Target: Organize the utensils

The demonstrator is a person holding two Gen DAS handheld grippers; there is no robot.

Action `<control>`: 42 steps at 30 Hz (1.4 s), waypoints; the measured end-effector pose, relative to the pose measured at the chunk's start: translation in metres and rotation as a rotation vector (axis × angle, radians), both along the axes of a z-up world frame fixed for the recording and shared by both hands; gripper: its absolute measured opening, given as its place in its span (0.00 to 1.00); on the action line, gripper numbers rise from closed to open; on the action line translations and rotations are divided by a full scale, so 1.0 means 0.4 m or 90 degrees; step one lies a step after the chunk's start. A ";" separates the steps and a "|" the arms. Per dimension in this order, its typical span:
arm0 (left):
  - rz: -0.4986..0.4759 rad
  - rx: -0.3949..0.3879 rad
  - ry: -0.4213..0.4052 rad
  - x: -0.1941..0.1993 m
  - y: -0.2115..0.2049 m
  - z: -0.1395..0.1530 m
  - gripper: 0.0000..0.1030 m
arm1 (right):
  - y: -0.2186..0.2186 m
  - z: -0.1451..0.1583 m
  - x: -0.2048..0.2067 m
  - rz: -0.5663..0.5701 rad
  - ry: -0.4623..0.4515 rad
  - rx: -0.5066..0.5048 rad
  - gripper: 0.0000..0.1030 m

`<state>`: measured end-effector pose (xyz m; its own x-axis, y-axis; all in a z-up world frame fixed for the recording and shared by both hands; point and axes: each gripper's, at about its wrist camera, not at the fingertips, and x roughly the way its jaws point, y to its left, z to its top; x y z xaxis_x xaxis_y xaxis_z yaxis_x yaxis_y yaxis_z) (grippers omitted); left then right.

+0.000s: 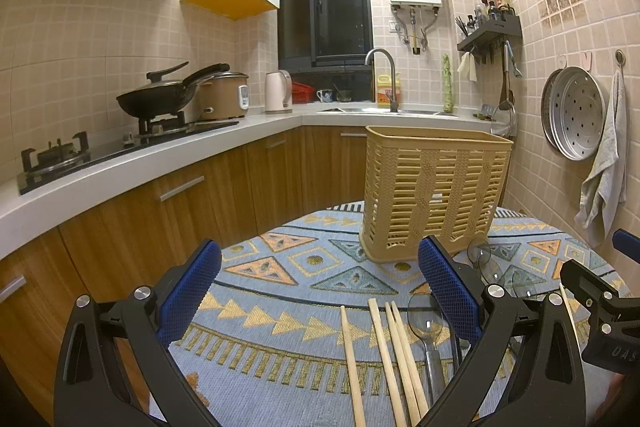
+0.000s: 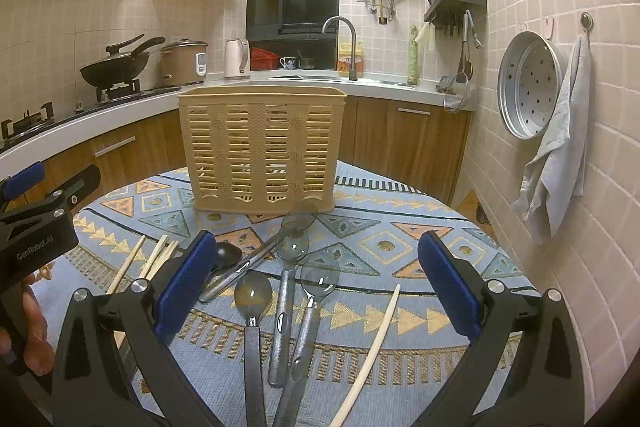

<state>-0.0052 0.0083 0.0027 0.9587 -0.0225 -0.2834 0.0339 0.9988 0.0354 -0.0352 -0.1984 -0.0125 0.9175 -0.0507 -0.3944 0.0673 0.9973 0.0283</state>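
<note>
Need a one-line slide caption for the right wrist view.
Open right gripper over spoons and a chopstick lying before the basket.

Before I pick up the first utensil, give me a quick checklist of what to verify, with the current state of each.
1. Left hand-held gripper open and holding nothing: ok.
2. Right hand-held gripper open and holding nothing: ok.
3. Basket standing upright on the tablecloth: ok.
4. Chopsticks lying within the left gripper's span: ok.
5. Spoons separated for a single grasp: not ok, they overlap and touch.
6. Basket interior free of contents: cannot tell, only the slatted side shows.
</note>
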 end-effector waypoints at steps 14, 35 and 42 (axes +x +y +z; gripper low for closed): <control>-0.005 0.001 0.012 0.006 -0.002 -0.005 0.93 | 0.000 0.000 0.000 0.000 0.000 -0.001 0.93; -0.003 0.000 0.010 0.015 -0.006 -0.014 0.93 | 0.000 0.001 0.000 0.000 0.000 -0.002 0.93; -0.003 0.000 0.010 0.014 -0.006 -0.012 0.93 | 0.001 0.000 0.000 -0.002 0.001 -0.003 0.93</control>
